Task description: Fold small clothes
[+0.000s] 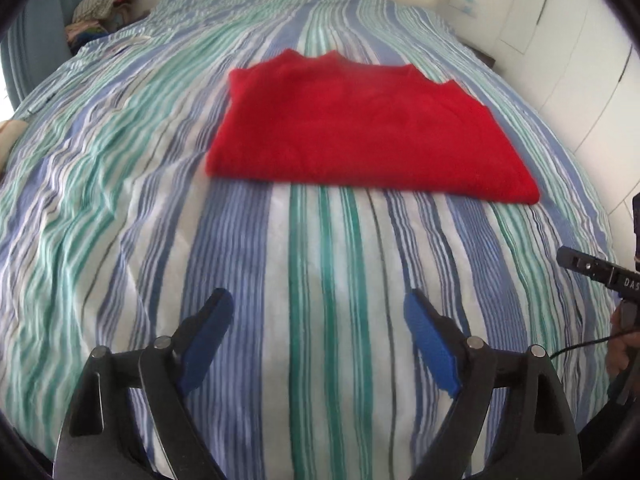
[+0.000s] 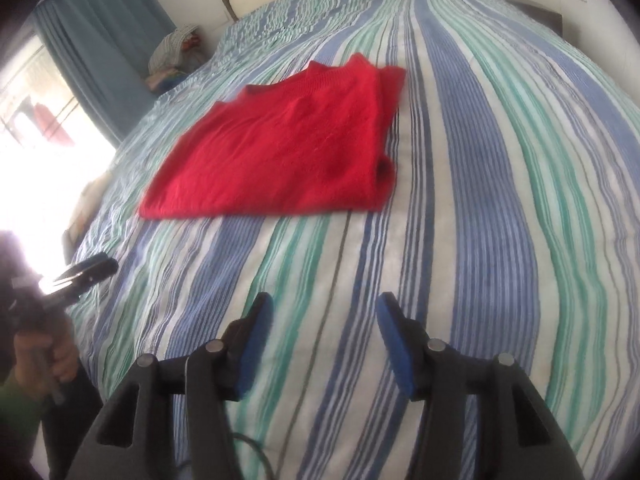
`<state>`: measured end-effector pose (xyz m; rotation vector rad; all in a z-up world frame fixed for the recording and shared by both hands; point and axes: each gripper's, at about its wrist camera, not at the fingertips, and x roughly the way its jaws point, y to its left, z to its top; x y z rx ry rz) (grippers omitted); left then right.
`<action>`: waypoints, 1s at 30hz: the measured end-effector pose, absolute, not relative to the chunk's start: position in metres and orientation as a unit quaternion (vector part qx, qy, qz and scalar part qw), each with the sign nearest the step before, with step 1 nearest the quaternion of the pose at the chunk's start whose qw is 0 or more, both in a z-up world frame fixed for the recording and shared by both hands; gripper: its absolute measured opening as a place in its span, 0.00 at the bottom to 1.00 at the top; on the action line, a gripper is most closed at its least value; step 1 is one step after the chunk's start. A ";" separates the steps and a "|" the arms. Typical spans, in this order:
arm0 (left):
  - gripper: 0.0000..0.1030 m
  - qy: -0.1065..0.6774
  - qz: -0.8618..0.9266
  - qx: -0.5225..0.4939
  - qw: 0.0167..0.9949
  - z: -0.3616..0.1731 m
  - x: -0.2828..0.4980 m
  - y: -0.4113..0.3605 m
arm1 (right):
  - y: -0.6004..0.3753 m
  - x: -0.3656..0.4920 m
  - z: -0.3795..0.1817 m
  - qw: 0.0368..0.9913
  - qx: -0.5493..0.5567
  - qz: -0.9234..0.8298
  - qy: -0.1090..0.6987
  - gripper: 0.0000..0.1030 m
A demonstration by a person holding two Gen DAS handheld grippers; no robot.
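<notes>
A red knitted garment [image 1: 360, 132] lies folded into a flat rectangle on the striped bed cover [image 1: 320, 280]. It also shows in the right wrist view [image 2: 288, 152], with stacked folded layers along its right edge. My left gripper [image 1: 318, 308] is open and empty, held above the cover well short of the garment's near edge. My right gripper [image 2: 325, 308] is open and empty, also short of the garment. The right gripper shows at the right edge of the left wrist view [image 1: 600, 272]. The left gripper shows at the left edge of the right wrist view [image 2: 80, 276].
A pile of clothes [image 1: 104, 8] sits beside the bed at the far left, also seen in the right wrist view [image 2: 176, 52]. A blue curtain [image 2: 96, 40] and a bright window [image 2: 36, 120] are on the left. White cabinet doors [image 1: 568, 52] line the right.
</notes>
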<state>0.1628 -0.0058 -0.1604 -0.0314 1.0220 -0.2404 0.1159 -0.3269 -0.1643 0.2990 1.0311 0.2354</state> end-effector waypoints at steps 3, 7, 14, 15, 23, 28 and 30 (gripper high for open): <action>0.86 0.475 -0.113 -0.024 0.872 -0.164 0.150 -0.004 | -0.329 0.119 -0.165 0.849 0.166 0.115 0.488 0.54; 0.86 0.457 -0.098 -0.027 0.884 -0.171 0.140 0.008 | -0.350 0.154 -0.141 0.861 0.202 0.099 0.455 0.67; 0.86 0.466 -0.088 -0.036 0.880 -0.183 0.140 0.017 | -0.389 0.257 -0.137 0.841 0.303 0.075 0.441 0.79; 0.86 0.464 -0.087 -0.035 0.881 -0.182 0.140 0.018 | -0.390 0.270 -0.146 0.832 0.317 0.077 0.449 0.78; 0.86 0.463 -0.077 -0.057 0.881 -0.179 0.150 0.034 | -0.360 0.312 -0.196 0.799 0.290 0.080 0.521 0.14; 0.86 0.441 -0.046 -0.081 0.893 -0.166 0.157 0.060 | -0.328 0.318 -0.134 0.824 0.267 0.086 0.492 0.11; 0.86 0.438 -0.030 -0.095 0.893 -0.164 0.160 0.074 | -0.296 0.331 -0.105 0.827 0.254 0.109 0.490 0.11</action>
